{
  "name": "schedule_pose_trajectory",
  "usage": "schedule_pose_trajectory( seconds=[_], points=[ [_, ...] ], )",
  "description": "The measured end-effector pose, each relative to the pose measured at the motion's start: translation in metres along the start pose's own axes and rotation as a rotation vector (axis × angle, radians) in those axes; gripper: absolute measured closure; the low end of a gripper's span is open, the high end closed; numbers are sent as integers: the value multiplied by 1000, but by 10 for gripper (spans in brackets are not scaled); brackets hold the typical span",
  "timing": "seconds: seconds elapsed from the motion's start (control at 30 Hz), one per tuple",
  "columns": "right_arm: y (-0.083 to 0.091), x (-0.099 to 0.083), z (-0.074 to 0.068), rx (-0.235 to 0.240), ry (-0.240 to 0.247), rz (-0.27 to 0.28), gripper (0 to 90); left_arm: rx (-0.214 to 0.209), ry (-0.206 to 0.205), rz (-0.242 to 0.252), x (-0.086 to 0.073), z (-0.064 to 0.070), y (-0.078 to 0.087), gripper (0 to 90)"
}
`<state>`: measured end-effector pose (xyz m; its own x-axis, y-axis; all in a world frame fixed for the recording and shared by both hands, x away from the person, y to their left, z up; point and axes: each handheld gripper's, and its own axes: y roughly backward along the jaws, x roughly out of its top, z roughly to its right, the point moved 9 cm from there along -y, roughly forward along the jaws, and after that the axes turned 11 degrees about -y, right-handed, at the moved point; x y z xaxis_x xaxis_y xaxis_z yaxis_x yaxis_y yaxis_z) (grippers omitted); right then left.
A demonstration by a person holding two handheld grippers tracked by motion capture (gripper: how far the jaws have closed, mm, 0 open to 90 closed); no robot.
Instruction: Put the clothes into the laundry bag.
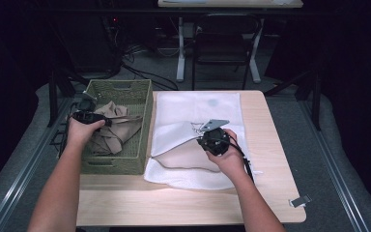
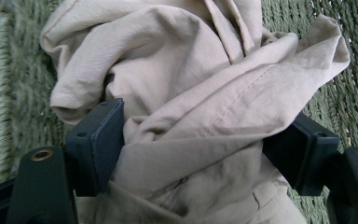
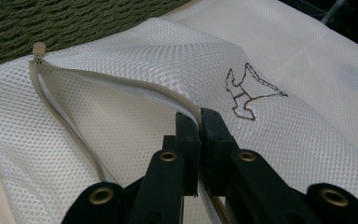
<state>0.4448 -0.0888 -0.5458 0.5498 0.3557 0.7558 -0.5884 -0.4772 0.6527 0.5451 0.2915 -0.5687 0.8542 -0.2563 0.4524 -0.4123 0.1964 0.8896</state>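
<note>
Where the pale wood tabletop (image 1: pixel 270 145) carries everything, lying flat across its middle: a white mesh laundry bag (image 1: pixel 193 116), long axis running away from the person, zippered opening (image 3: pixel 65 121) along its left edge facing the basket and lifted into a gap. Left of it, just beside and parallel: a green woven basket (image 1: pixel 142 121), long axis also front to back, holding a crumpled beige garment (image 1: pixel 113 130) bunched into no clear direction. Reaching in from the bottom left, forearm angled forward over the basket's near left side, with the left hand wrapped around the left gripper (image 2: pixel 193 140), pointing right into the basket; jaws spread around a thick fold of the beige cloth, touching it on both sides. Coming in from the bottom right, forearm slanted toward the bag's middle, the right gripper (image 3: pixel 199 122) tipped down and left, jaws pressed together on the upper zipper edge, holding it raised off the lower layer.
</note>
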Motion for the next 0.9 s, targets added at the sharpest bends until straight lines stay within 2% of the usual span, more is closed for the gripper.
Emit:
schedule_pose_trajectory(
  seconds=[0.2, 0.5, 0.9],
  points=[
    [0, 0, 0, 1, 0, 0, 869, -25, 1, -13, 0, 5, -6, 245],
    [0, 0, -1, 1, 1, 0, 869, -31, -11, -20, 2, 14, -12, 245],
    [0, 0, 0, -1, 2, 2, 869, -7, 3, -41, 0, 15, -22, 224]
  ],
)
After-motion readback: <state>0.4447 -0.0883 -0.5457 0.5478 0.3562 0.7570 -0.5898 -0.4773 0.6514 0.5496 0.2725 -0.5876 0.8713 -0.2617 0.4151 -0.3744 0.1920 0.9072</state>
